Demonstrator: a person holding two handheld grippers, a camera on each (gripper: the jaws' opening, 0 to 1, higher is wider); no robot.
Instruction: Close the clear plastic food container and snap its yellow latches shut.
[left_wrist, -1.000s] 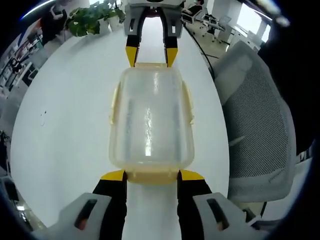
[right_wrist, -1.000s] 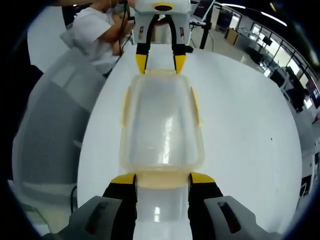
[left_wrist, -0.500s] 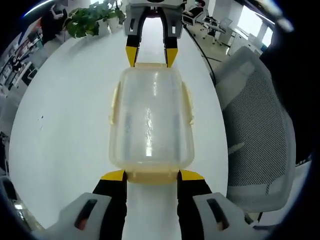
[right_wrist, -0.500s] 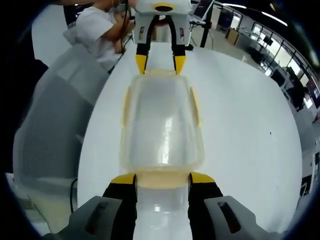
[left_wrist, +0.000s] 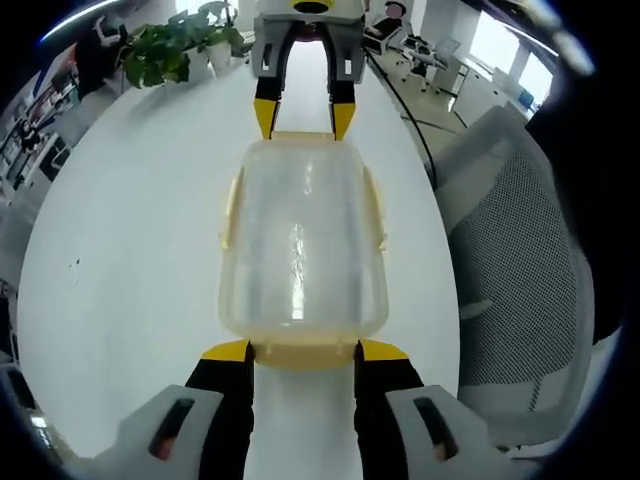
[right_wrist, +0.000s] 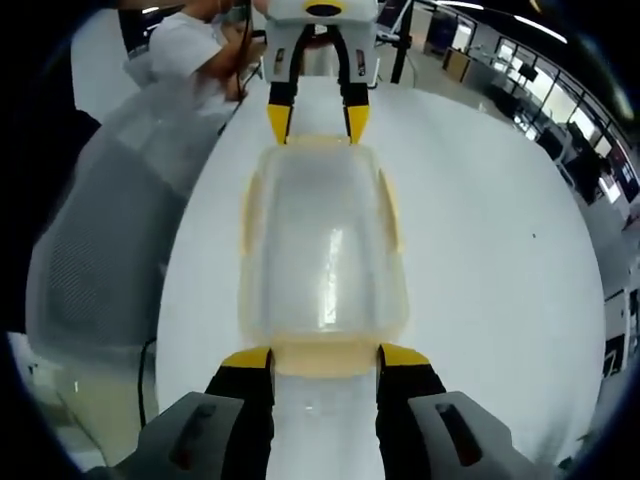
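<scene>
A clear plastic container (left_wrist: 300, 240) with its lid on and pale yellow latches lies lengthwise between my two grippers over the white table (left_wrist: 130, 200). In the left gripper view my left gripper (left_wrist: 304, 350) has its yellow-tipped jaws closed on the near end latch (left_wrist: 304, 356). My right gripper (left_wrist: 302, 118) holds the far end the same way. In the right gripper view the container (right_wrist: 322, 250) runs from my right gripper (right_wrist: 323, 358) up to the left gripper (right_wrist: 312, 120). The side latches (left_wrist: 378, 205) lie flat along the walls.
A grey mesh chair (left_wrist: 520, 250) stands beside the round table's edge; it also appears in the right gripper view (right_wrist: 100, 250). A potted plant (left_wrist: 170, 55) sits at the table's far side. A person in white (right_wrist: 195, 50) is beyond the table.
The background has slid in both views while the container stays fixed between the jaws, so both grippers have moved together with the container. The grips look unchanged.
</scene>
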